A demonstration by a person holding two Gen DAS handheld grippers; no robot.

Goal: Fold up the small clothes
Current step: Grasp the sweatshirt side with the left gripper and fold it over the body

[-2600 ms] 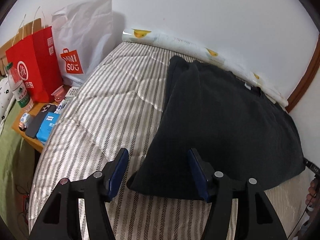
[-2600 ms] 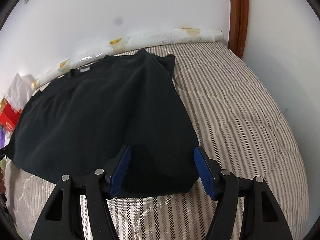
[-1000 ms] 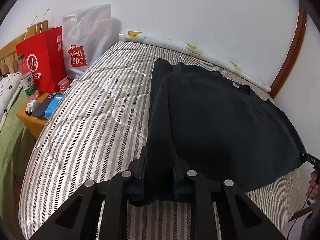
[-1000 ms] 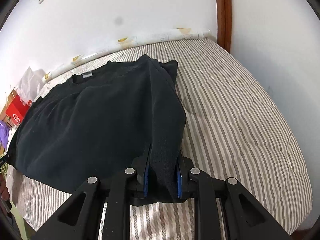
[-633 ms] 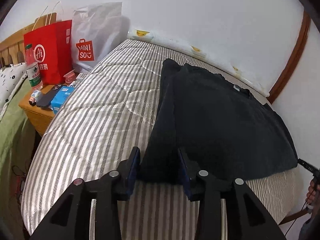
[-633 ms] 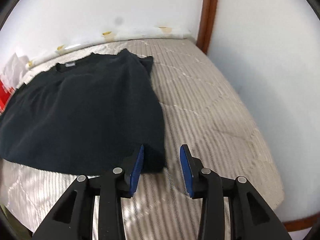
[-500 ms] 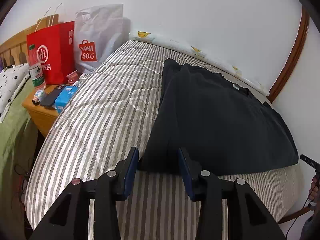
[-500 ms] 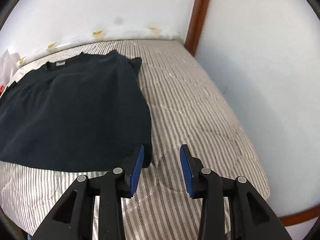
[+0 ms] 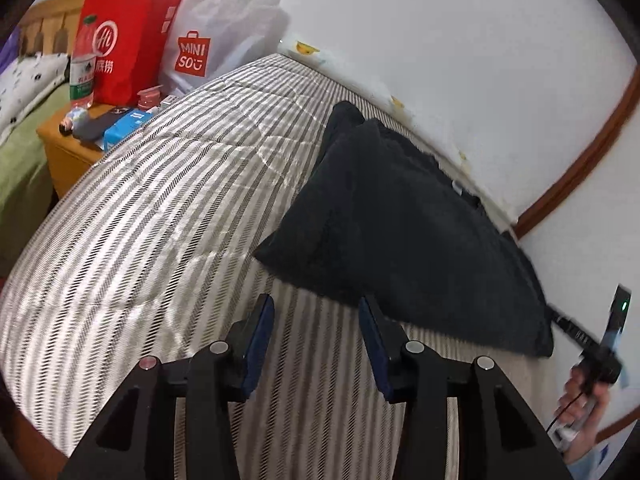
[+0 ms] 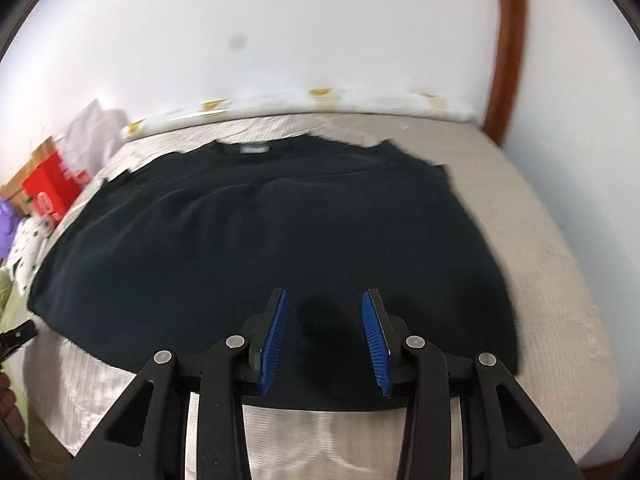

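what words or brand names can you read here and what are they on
"MINI SO": white plastic bag, red bag-shaped logo.
"Hi": red paper bag, white circle logo; the white characters beside it are too small to read.
Water bottle label: too small to read.
Black shirt neck tag: blurred, unreadable.

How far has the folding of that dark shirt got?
One step looks done: the black shirt lies spread on the striped bed, both sleeves tucked under its sides. Nothing is in hand. The left gripper and right gripper have just been opening and hold no cloth. Left to do: fold the body over into a smaller bundle.
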